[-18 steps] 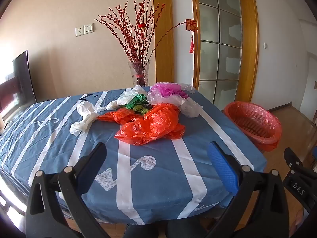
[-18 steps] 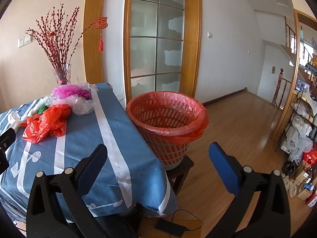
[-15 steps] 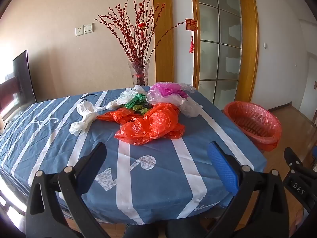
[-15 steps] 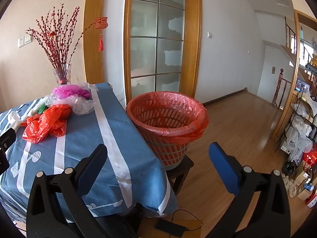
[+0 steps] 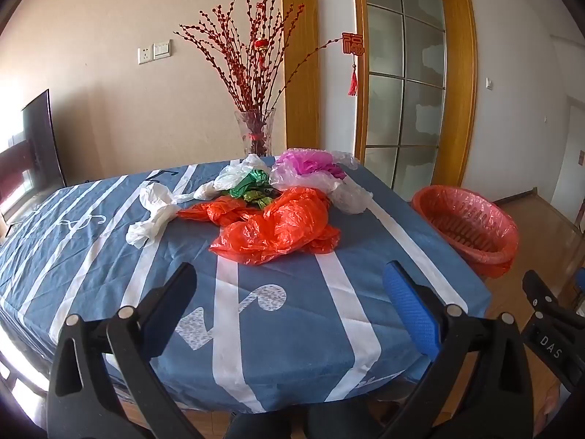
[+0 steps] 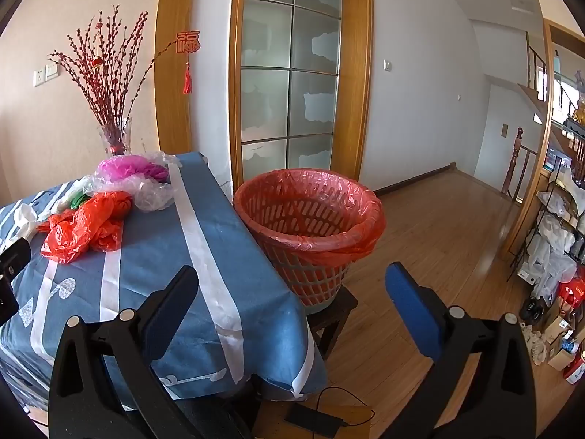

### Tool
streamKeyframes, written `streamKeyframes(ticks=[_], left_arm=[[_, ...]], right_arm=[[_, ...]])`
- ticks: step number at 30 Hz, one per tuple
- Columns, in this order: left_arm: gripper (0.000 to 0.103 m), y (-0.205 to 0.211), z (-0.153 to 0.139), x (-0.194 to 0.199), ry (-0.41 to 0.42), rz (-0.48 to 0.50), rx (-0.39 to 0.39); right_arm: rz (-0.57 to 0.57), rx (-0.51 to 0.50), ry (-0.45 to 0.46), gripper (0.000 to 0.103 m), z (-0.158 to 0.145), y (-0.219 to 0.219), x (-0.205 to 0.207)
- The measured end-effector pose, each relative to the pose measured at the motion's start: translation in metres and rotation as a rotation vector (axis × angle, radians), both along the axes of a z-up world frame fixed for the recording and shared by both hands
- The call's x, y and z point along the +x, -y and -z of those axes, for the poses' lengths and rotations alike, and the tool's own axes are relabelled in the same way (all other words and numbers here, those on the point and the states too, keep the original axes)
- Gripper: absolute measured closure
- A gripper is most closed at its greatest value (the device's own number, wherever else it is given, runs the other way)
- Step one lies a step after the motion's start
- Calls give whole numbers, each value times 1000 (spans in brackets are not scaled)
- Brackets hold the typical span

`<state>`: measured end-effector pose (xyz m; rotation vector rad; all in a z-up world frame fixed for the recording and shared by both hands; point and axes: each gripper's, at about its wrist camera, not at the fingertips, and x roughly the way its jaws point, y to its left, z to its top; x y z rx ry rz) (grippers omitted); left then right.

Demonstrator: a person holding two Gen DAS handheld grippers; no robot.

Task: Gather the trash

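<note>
One table (image 5: 109, 278) under a blue cloth with white stripes fills most of the left wrist view. One trash basket (image 6: 310, 234), lined with a red bag, stands on a small dark stool (image 6: 332, 311) just beside the table's right edge, its rim a little below the tabletop. One glass vase (image 5: 255, 135) of red branches stands at the far edge of the table.

The trash lies in a loose pile toward the far side of the table. At least two orange-red bags (image 5: 281, 226) sit crumpled at the front, touching each other. One clear bag holding something pink (image 5: 310, 168) lies behind them, near the vase. One white bag (image 5: 153, 216) trails out to the left, and one green bag (image 5: 252, 186) is wedged in the middle; a further pale bag lies above it, though where one ends and the next begins is hard to tell.

The left gripper (image 5: 289, 292) hangs over the near part of the table with its fingers spread wide, holding and touching nothing. The right gripper (image 6: 292, 289) is likewise spread wide and empty, aimed past the table corner at the basket.
</note>
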<state>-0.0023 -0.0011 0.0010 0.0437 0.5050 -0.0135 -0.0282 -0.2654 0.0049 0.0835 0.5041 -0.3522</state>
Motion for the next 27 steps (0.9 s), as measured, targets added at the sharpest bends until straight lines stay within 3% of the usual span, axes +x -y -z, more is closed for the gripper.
streamKeyframes(ticks=[21,27], left_arm=[[4,17,13,-10,-5,2,0],[4,6,7,-1,-10,3,-3]], right_arm=[[-1,-2,-3,2,1,-1,1],[0,-2,-4,2,2,-1,2]])
